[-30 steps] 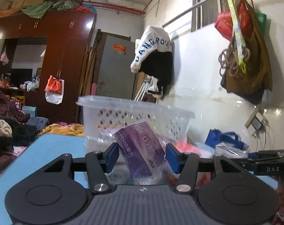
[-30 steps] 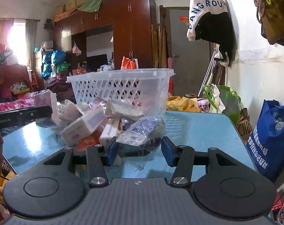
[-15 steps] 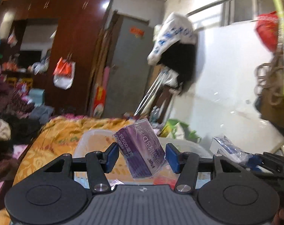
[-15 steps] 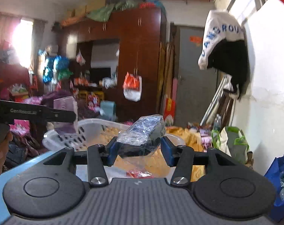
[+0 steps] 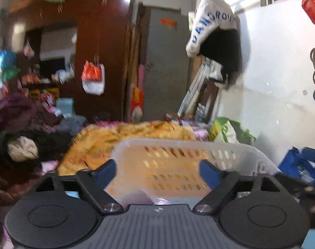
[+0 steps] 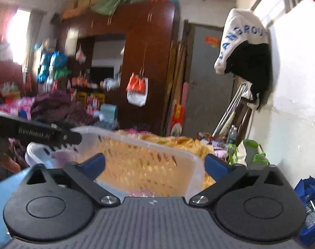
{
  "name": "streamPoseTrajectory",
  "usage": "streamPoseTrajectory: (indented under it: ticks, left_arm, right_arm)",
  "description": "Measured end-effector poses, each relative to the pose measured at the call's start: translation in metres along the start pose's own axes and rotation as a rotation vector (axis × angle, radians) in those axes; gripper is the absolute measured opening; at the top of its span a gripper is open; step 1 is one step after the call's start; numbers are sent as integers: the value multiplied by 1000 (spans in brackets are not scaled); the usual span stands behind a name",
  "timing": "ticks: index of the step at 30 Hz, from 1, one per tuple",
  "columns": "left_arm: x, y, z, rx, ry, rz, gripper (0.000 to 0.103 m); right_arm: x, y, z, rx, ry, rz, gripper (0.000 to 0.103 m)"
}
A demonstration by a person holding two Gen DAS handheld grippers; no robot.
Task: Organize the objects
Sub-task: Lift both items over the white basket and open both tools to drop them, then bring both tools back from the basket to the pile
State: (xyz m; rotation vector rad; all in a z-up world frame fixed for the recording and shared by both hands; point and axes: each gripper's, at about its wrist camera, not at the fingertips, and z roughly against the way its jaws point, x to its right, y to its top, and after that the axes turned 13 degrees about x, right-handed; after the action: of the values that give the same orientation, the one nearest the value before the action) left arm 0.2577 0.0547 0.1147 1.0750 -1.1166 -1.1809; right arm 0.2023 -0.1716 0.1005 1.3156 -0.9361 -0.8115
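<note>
A dark brown wooden wardrobe [image 5: 99, 47] was seen along the far wall, with a grey door [image 5: 165, 66] to its right; nearer, a white perforated plastic basket [image 5: 186, 157] was seen standing on a blue tabletop [image 6: 10, 184], directly ahead of both tools; inside it, low and near, a pale pink wrapped item [image 5: 157, 200] was partly made out, blurred. The left gripper [image 5: 157, 169] was held over the near rim of the basket with its blue pads spread wide and nothing between them; the right gripper [image 6: 155, 165] was likewise spread and empty above the basket. The step in hand was judged to be a release into the basket; it would be done well if both tools were lifted straight clear of the rim, so that the light basket was not dragged or tipped.
</note>
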Motion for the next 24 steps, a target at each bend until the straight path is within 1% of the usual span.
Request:
streamPoseTrajectory:
  ticks: [2, 3, 5, 6, 8, 9, 11, 13, 16, 17, 18, 19, 21, 22, 24]
  left_arm:
    - [-3, 0, 13, 53, 5, -33, 103]
    - [-6, -1, 21, 80, -4, -33, 103]
    - [-15, -6, 38, 142, -18, 1, 103]
    - [-20, -9, 45, 141, -17, 6, 103]
    - [-27, -18, 60, 96, -23, -10, 103]
    - [-29, -23, 68, 84, -9, -23, 102]
    - [-31, -39, 95, 133, 15, -48, 100]
    - [-34, -55, 122, 160, -7, -46, 100]
    - [-45, -78, 148, 143, -93, 27, 97]
    - [-47, -87, 154, 128, -108, 41, 93]
    - [-48, -93, 156, 114, -105, 45, 88]
    - [-47, -99, 157, 89, -86, 32, 86]
    - [-43, -107, 152, 52, -48, -21, 75]
    - [-40, -109, 151, 46, -49, -40, 74]
    - [-39, -109, 150, 42, -66, -38, 74]
  right_arm:
    - [5, 2, 7, -5, 10, -39, 103]
    - [7, 1, 14, -4, 11, -60, 103]
    - [9, -5, 32, 1, 4, -97, 103]
    - [11, -8, 39, 1, 7, -113, 103]
    - [14, -18, 58, 4, 20, -142, 103]
    - [15, -24, 68, -2, 20, -150, 103]
    - [16, -41, 89, -14, 43, -171, 103]
    - [14, -61, 110, -35, 62, -180, 103]
    - [8, -84, 134, -43, 70, -194, 103]
    - [5, -92, 143, -39, 82, -208, 103]
    - [1, -96, 146, -41, 89, -213, 103]
    - [-2, -97, 148, -45, 92, -210, 103]
    - [-13, -98, 148, -56, 106, -176, 103]
    - [-17, -100, 149, -53, 111, -161, 103]
    - [-28, -103, 151, -50, 131, -139, 103]
